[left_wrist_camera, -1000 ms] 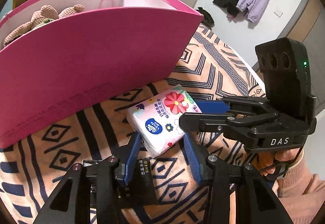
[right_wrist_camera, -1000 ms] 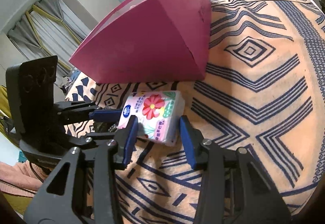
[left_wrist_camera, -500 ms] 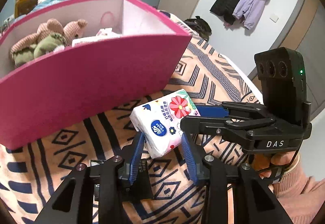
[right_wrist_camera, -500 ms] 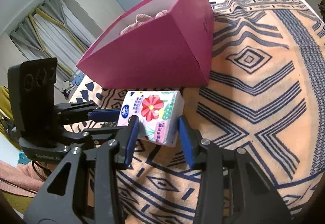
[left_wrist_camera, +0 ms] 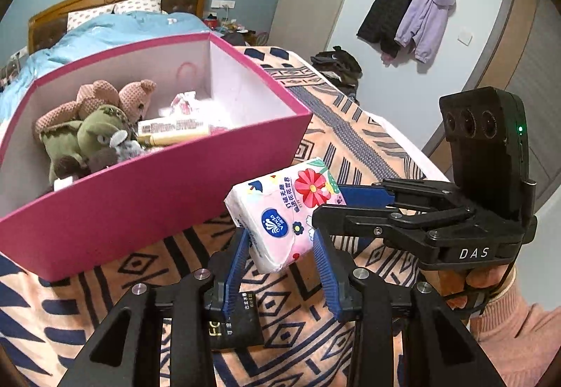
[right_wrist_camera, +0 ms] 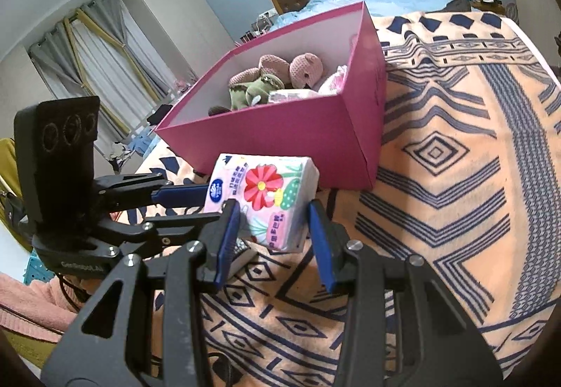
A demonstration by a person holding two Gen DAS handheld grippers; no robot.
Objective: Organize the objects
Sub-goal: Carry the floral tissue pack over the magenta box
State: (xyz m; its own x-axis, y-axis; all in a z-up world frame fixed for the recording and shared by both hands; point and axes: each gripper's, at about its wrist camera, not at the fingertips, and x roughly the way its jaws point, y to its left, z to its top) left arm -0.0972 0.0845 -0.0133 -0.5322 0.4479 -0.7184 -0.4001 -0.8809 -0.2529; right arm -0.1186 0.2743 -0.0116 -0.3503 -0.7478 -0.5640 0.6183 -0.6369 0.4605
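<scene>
A pink floral tissue pack (left_wrist_camera: 280, 204) hangs in the air just in front of the pink box (left_wrist_camera: 140, 197). My left gripper (left_wrist_camera: 280, 243) is shut on its near corner. From the right, my right gripper (left_wrist_camera: 336, 204) is shut on the same pack. In the right wrist view the tissue pack (right_wrist_camera: 263, 183) sits between the pads of my right gripper (right_wrist_camera: 272, 211), and my left gripper (right_wrist_camera: 210, 204) clamps its left end. The open pink box (right_wrist_camera: 298, 141) holds stuffed toys (right_wrist_camera: 273, 75) and small packets.
The box stands on a bed covered by an orange blanket with navy patterns (right_wrist_camera: 455, 159). A small dark card (left_wrist_camera: 238, 320) lies on the blanket under the pack. A light blue quilt (left_wrist_camera: 115, 29) and wooden headboard lie behind; jackets (left_wrist_camera: 410, 12) hang on the wall.
Both grippers have risen together with the tissue pack, which has left the blanket. The inside of the pink box and its toys have come into view.
</scene>
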